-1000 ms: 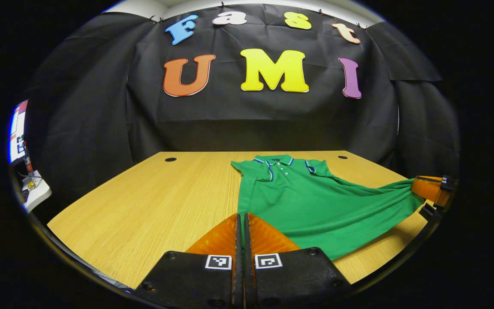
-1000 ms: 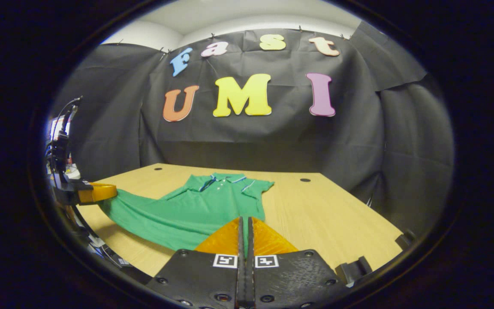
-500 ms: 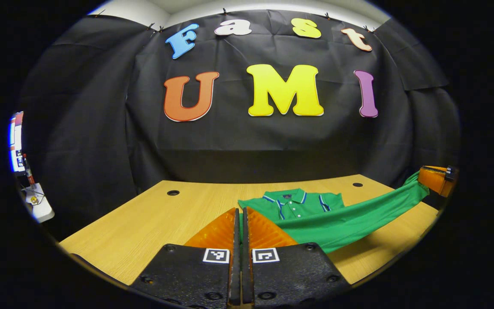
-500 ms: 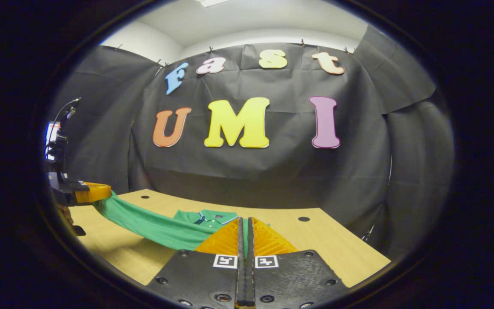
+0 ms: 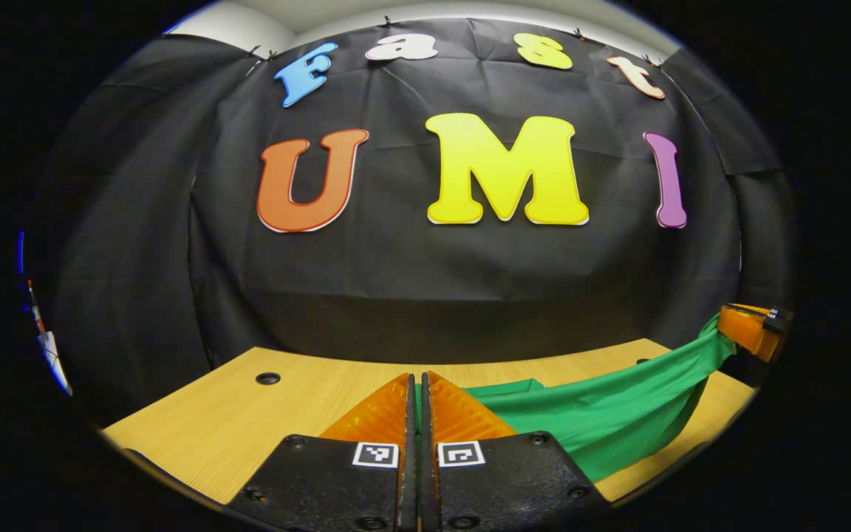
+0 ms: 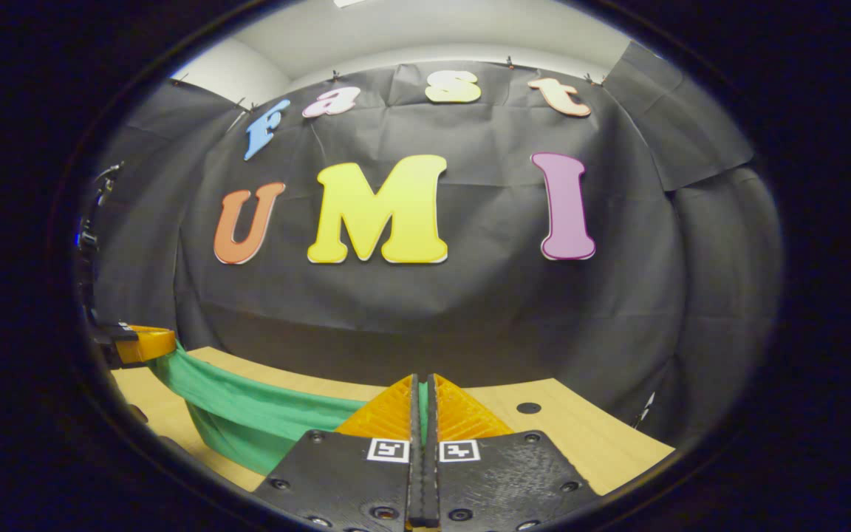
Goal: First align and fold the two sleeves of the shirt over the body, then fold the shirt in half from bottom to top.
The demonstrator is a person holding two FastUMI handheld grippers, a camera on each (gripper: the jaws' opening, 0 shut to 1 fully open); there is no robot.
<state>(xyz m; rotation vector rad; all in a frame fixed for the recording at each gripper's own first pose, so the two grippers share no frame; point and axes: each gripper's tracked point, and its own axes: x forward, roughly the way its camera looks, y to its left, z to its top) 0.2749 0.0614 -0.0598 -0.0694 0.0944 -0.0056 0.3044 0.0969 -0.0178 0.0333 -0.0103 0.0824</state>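
Observation:
The green shirt [image 5: 603,417] hangs as a stretched band between my two grippers above the wooden table [image 5: 248,428]. My left gripper [image 5: 416,384] is shut on one bottom corner, with green cloth pinched between its fingers. In the left gripper view the right gripper [image 5: 743,329] holds the other corner at the far right. In the right gripper view, my right gripper [image 6: 424,384] is shut on its corner of the shirt [image 6: 248,414], and the left gripper [image 6: 141,343] shows at the far left. The collar and sleeves are hidden behind the lifted hem.
The table [image 6: 580,436] has round cable holes [image 5: 267,378] [image 6: 527,408] near its back edge, close to the black cloth wall. Some equipment stands past the table's left edge [image 5: 45,343].
Both grippers have carried the shirt's bottom hem forward toward the back wall. The collar, seen earlier, is now covered by the lifted cloth. Both stayed shut.

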